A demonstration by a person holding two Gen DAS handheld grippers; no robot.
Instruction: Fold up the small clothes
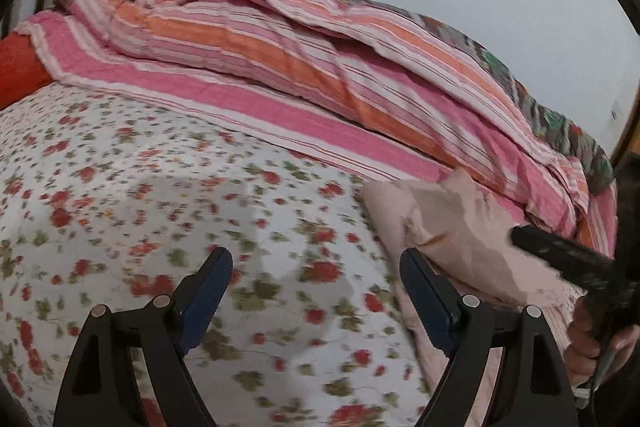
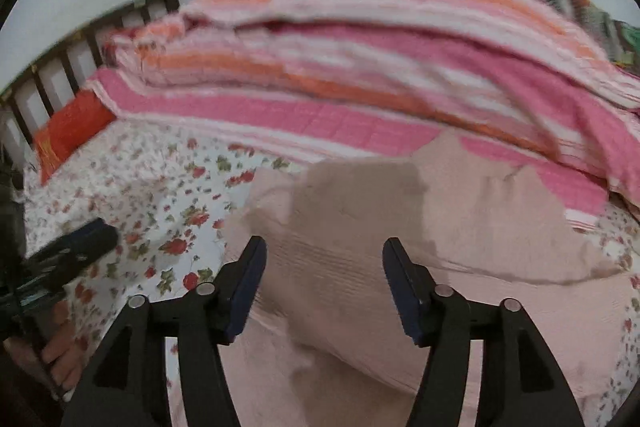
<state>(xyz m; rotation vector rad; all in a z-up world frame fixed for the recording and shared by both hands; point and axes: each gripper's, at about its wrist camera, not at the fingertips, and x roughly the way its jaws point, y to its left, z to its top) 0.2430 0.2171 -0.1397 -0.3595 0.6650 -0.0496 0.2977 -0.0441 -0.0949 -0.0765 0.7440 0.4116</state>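
Lying on floral sheet (image 2: 152, 187): one pink garment (image 2: 480, 227), two gripper units agape

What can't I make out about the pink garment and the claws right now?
- Pink garment: right wrist view is motion-blurred, near edge cut off by the frame; type and fold state unclear.
- Same garment, left wrist view: right claw covers part.
- Left claw: blurred at the right view's edge; fingertips indistinct.
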